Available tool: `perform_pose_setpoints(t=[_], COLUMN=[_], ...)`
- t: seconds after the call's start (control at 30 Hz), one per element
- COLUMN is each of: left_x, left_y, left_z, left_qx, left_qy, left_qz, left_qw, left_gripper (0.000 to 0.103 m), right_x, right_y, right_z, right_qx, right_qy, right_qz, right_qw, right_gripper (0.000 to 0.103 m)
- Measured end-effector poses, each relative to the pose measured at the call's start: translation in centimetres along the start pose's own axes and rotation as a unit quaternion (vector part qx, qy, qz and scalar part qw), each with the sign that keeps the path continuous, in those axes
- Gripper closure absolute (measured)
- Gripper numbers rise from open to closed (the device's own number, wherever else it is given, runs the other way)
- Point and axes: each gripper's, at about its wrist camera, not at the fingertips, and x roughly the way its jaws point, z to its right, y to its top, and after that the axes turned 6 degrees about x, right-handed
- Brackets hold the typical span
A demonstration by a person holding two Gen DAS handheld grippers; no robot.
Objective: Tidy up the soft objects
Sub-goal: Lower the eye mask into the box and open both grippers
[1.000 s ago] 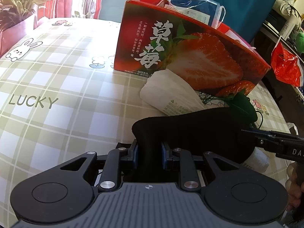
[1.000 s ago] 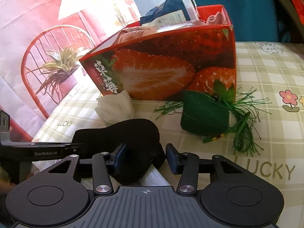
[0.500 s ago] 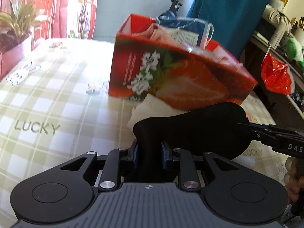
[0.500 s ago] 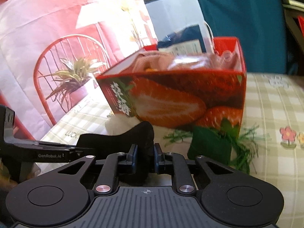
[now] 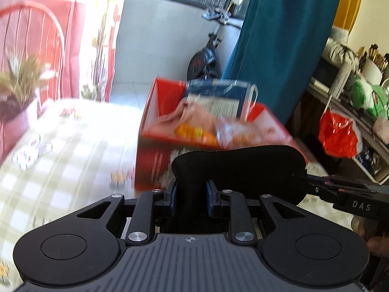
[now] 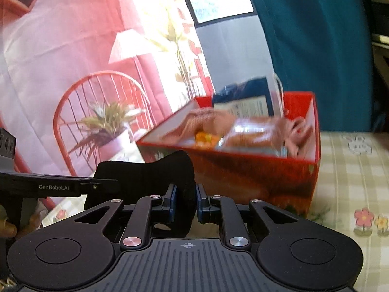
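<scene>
While both claws, left claw [image 5: 190, 191] and right claw [image 6: 184, 200], clench opposite ends of the black sock [image 5: 240, 168], stretched left-to-right, the red box [image 6: 255, 177] stands just beyond.

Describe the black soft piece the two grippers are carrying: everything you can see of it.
The black soft piece is matte, dark fabric or foam with rounded lobes and a narrower waist, with no markings visible. It hangs in the air in front of the red strawberry box, stretched roughly level between the left gripper, clamped on one end, and the right gripper, clamped on the other. Nothing else touches it.
</scene>
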Motion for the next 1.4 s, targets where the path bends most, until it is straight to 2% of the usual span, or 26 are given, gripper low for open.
perform_pose_setpoints(t=[0.27, 0.4, 0.6, 0.8, 0.93, 1.1, 1.4], left_x=[-0.5, 0.7, 5.7, 10.8, 13.0, 15.3, 17.2], left_y=[5.5, 8.1, 10.5, 9.8, 9.4, 9.3, 8.9], left_z=[0.5, 0.0, 0.0, -0.3, -0.3, -0.4, -0.7], left_qx=[0.022, 0.017, 0.032, 0.029, 0.045, 0.06, 0.076], left_qy=[0.015, 0.012, 0.006, -0.001, 0.012, 0.028, 0.045], left_qz=[0.068, 0.075, 0.029, -0.062, -0.098, -0.124, -0.144], left_qw=[0.9973, 0.997, 0.999, 0.9976, 0.9941, 0.9901, 0.9856], left_gripper=[0.079, 0.079, 0.079, 0.079, 0.079, 0.079, 0.078], right_x=[0.1, 0.9, 3.6, 7.0, 9.1, 10.9, 13.1], right_y=[5.0, 7.7, 10.2, 9.8, 8.8, 8.1, 8.2], right_z=[-0.6, -0.6, 1.2, 3.9, 5.3, 6.7, 8.1], right_qx=[-0.028, -0.042, -0.022, 0.019, 0.033, 0.066, 0.06], right_qy=[0.0, -0.007, -0.029, -0.055, -0.089, -0.103, -0.126], right_qz=[0.053, 0.072, 0.057, -0.007, -0.05, -0.067, -0.084], right_qw=[0.998, 0.997, 0.998, 0.998, 0.994, 0.99, 0.987], right_gripper=[0.088, 0.088, 0.089, 0.089, 0.089, 0.089, 0.089])
